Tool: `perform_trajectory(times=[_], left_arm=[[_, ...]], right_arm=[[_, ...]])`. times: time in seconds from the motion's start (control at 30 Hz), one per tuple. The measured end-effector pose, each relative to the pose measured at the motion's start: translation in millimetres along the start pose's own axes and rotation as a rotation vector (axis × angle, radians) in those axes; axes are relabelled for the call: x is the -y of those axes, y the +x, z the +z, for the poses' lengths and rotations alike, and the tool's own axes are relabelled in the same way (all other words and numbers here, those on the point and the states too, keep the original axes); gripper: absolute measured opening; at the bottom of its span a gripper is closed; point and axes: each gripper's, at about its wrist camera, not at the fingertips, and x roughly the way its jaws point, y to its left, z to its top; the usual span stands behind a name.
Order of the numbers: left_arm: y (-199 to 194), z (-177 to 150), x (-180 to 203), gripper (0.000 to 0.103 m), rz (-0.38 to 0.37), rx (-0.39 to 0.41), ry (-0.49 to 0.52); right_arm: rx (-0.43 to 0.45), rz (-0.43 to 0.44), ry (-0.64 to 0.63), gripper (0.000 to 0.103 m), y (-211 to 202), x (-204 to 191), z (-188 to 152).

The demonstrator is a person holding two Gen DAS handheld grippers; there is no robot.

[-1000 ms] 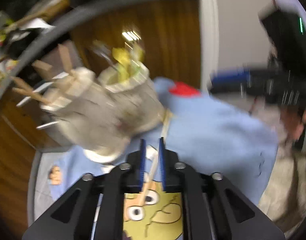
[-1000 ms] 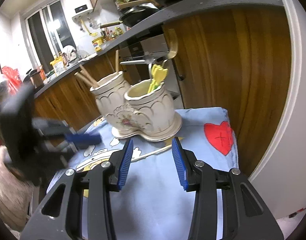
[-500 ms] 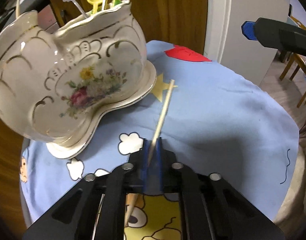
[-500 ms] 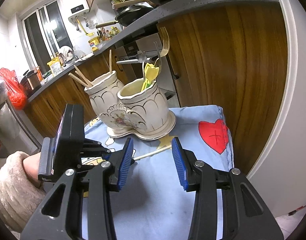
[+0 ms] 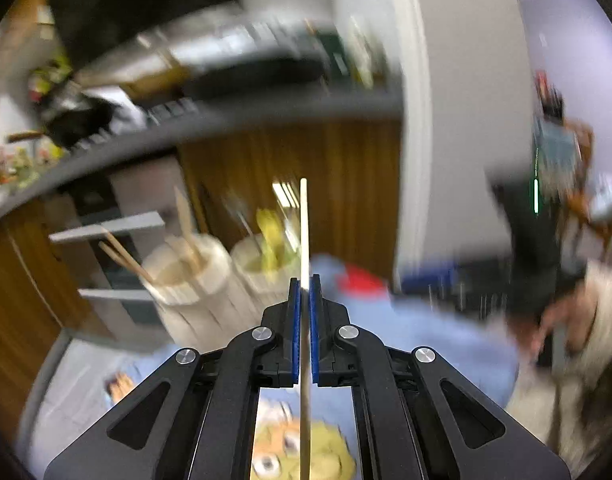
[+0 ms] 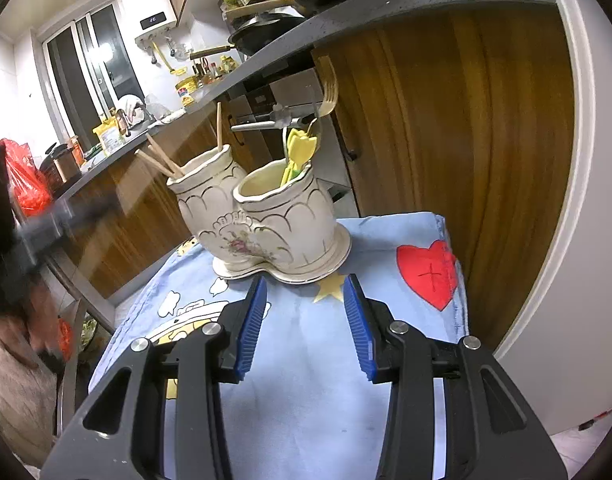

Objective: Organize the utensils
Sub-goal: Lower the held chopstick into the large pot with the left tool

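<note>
Left gripper (image 5: 304, 286) clamped on a chopstick (image 5: 304, 232) pointing upright, right gripper (image 6: 304, 294) spread wide, ceramic holder (image 6: 266, 216) just ahead

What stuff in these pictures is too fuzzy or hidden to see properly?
- Left wrist view: the holder and the counter behind it are smeared by motion blur.
- Left wrist view: the chopstick in the left gripper runs off the bottom edge.
- Right wrist view: the left gripper is a dark blur at the left edge.
- Right wrist view: the holder's walls hide the utensils' lower ends.
</note>
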Motion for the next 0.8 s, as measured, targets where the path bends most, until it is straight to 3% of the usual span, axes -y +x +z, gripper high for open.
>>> perform_trajectory(times=[0.1, 0.23, 0.3, 0.43, 0.47, 0.8], left_arm=[[-7.0, 21.3, -26.3, 0.005, 0.076, 0.176, -0.108], [19.5, 32.9, -54.5, 0.005, 0.105, 0.275, -0.209], [34.1, 33.2, -66.8, 0.005, 0.082, 0.303, -0.270], [50.8, 31.6, -95.4, 0.005, 0.016, 0.322, -0.392], [56.9, 31.7, -98.1, 0.005, 0.030, 0.323, -0.398], [81.6, 21.2, -100.2, 0.005, 0.096, 0.339, -0.324]], right_arm=[[-0.004, 0.006, -0.008, 0.040, 2.2, -4.5, -0.6], [-0.008, 0.006, -0.018, 0.040, 3.3, -7.8, -0.6], [-0.009, 0.002, -0.019, 0.040, 3.5, -6.5, -0.5], [-0.017, -0.009, -0.015, 0.040, 5.7, -1.6, -0.5], [-0.017, -0.011, -0.014, 0.040, 7.0, -0.2, -0.3], [-0.041, 0.005, -0.023, 0.040, 25.5, 1.5, 0.5]])
